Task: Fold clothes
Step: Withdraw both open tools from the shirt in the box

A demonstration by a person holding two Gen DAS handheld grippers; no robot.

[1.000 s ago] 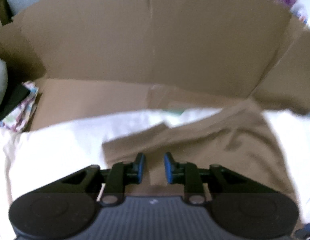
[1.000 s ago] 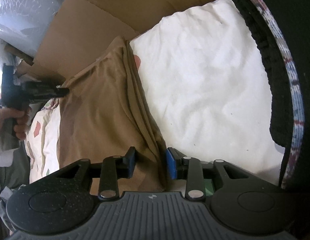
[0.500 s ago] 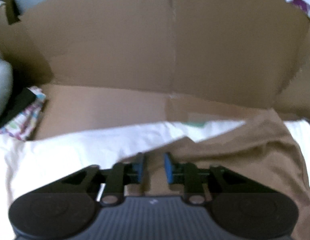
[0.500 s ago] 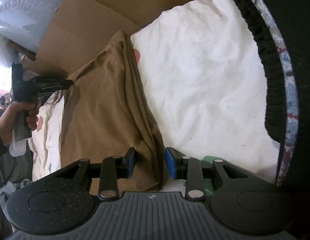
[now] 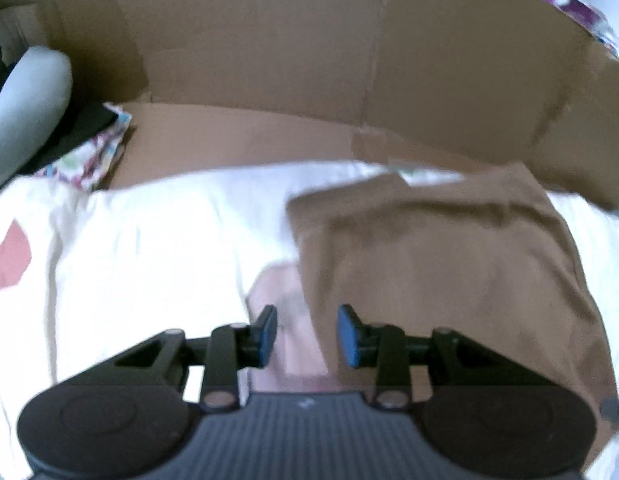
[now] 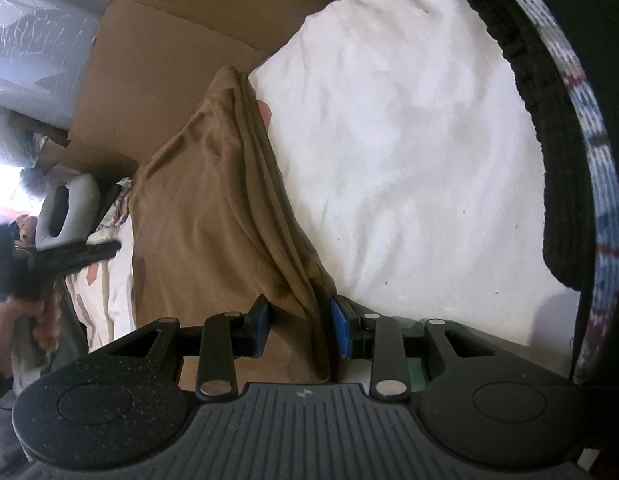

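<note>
Right wrist view, nearest first: the right gripper has ribbed black housing and blue pads, its jaws parted with bunched folds of the brown garment lying between them; whether the pads press the cloth cannot be told. The garment is soft, matte knit, folded into a long strip with ridged pleats along its right edge. Its long axis runs away from this gripper toward the cardboard box beyond. It lies on a white, slightly rumpled sheet. At far left a hand grips the other tool's handle.

Left wrist view: the left gripper stands with jaws apart and empty, just beside the garment's near left edge. The garment spreads to the right, blurred, with smooth corrugated box walls behind.
</note>
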